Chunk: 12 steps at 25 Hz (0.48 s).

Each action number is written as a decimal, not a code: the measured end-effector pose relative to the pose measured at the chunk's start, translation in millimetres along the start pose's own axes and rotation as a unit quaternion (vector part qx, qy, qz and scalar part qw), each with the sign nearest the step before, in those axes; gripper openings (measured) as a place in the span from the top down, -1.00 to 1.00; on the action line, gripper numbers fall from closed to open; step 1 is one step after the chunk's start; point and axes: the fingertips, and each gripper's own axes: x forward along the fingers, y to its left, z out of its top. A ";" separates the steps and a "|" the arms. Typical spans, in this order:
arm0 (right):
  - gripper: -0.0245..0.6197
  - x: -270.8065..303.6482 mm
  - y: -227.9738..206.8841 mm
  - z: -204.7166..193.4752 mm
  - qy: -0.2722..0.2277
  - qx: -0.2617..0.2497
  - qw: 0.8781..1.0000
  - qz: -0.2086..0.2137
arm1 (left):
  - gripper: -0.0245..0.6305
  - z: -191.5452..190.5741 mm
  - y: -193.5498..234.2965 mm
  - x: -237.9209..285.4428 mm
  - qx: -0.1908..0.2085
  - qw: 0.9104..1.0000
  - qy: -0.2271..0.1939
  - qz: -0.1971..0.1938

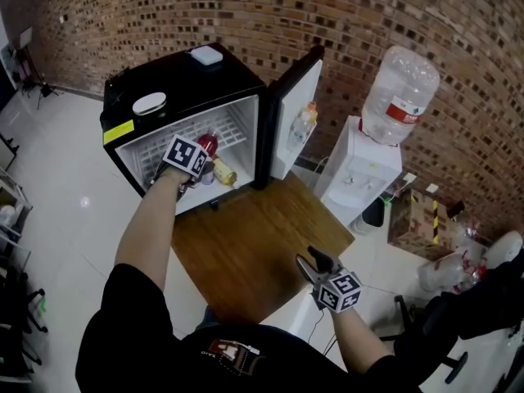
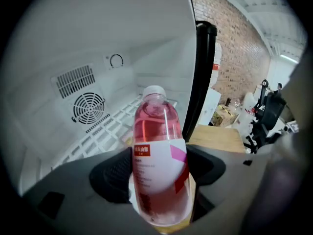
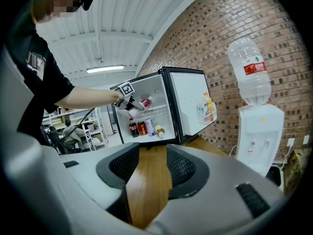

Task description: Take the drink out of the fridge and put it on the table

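A pink drink bottle point(image 2: 159, 151) with a white cap and a white label stands upright between my left gripper's point(image 2: 159, 176) jaws, and both pads touch its sides. This is inside the open black mini fridge point(image 1: 188, 80), above its white wire shelf point(image 2: 105, 131). From the head view, my left gripper point(image 1: 196, 173) reaches into the fridge with the bottle's red-pink top point(image 1: 208, 143) showing past it. My right gripper point(image 1: 309, 267) hangs open and empty over the wooden table point(image 1: 246, 244), which shows between its jaws point(image 3: 146, 163).
Several cans point(image 3: 142, 128) and a yellow bottle point(image 1: 223, 173) lying on its side sit on the fridge floor. The open door point(image 1: 291, 109) holds an orange drink point(image 1: 303, 125). A white water dispenser point(image 1: 360, 170) stands right of the table, with a cardboard box point(image 1: 417, 219) beyond.
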 end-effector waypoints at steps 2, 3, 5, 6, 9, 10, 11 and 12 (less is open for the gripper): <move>0.29 3.0 4.3 -0.2 0.000 -0.001 1.000 0.005 | -0.08 -9.9 -7.1 9.6 0.038 0.999 0.036 0.006; 0.29 4.6 5.9 0.5 -0.001 -0.001 1.000 0.007 | -0.09 -13.1 -7.7 12.9 0.063 0.997 0.050 0.019; 0.29 6.9 7.2 2.1 -0.003 -0.001 1.000 0.010 | -0.08 -10.4 -8.2 14.9 0.087 0.995 0.046 0.030; 0.29 7.2 7.4 2.4 -0.003 0.000 1.000 0.011 | -0.07 -7.1 -8.8 13.5 0.077 0.996 0.029 0.025; 0.29 6.1 7.8 -1.4 -0.002 0.004 1.000 0.012 | -0.06 -1.1 -5.9 1.3 0.001 0.999 -0.044 -0.009; 0.29 6.0 8.3 -4.2 0.001 0.007 1.000 0.012 | -0.06 0.0 -5.9 -3.5 -0.025 0.997 -0.073 -0.026; 0.29 6.0 8.8 -7.1 0.003 0.009 1.000 0.013 | -0.06 1.0 -7.4 -8.3 -0.042 0.993 -0.103 -0.042; 0.29 5.9 9.4 -9.9 0.005 0.011 1.000 0.013 | -0.06 2.2 -11.2 -13.3 -0.048 0.988 -0.135 -0.056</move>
